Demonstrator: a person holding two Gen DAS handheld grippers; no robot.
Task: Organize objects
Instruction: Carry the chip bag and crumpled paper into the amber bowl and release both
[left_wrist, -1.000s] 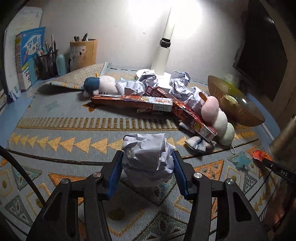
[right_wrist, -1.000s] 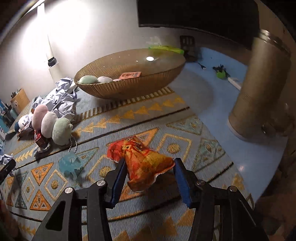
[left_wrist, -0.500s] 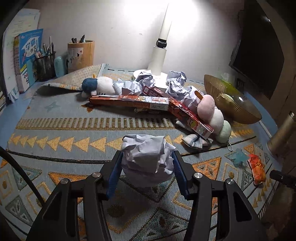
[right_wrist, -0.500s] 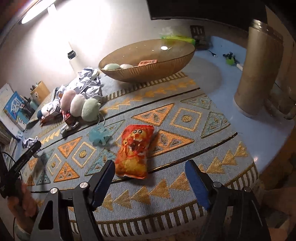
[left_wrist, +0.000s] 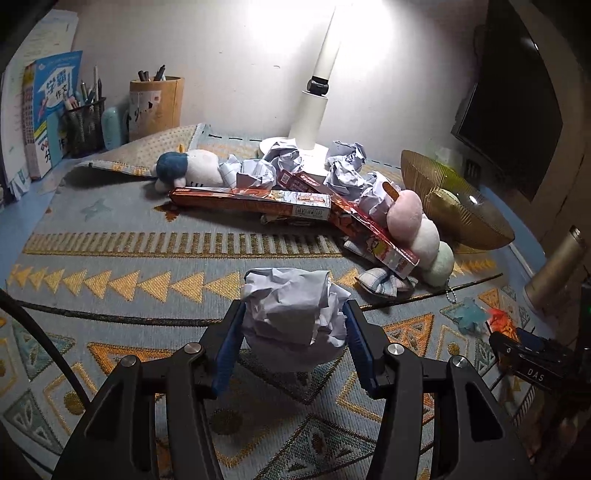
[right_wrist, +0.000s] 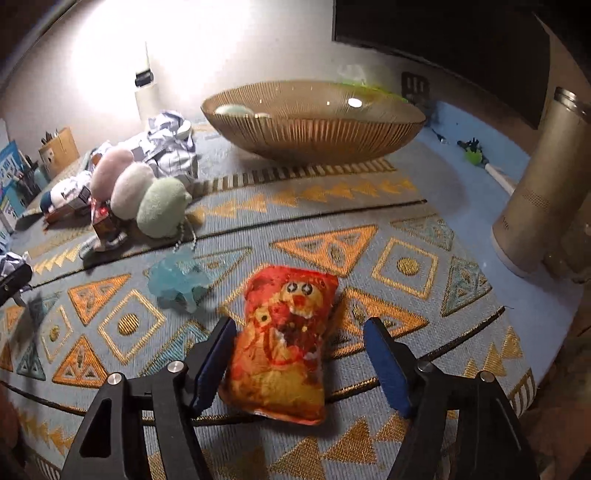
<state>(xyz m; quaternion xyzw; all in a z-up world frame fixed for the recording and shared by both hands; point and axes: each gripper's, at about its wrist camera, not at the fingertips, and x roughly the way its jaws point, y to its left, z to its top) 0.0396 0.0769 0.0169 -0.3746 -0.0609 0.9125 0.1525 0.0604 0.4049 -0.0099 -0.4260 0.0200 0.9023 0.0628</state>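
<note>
- Fingers of the right gripper (right_wrist: 299, 363) are closing around the orange snack bag (right_wrist: 286, 343); the left pad touches or nearly touches its edge, the right pad stands apart.
- Lying flat on the patterned mat (right_wrist: 406, 266) at the desk's near right, the bag points its long axis away from the fingers, toward the gold bowl (right_wrist: 314, 129) far behind.
- Left gripper (left_wrist: 293, 345) pinches a crumpled paper ball (left_wrist: 293, 314) above the mat.
- Judged from this, the right hand is the nearer one to the bag.
</note>
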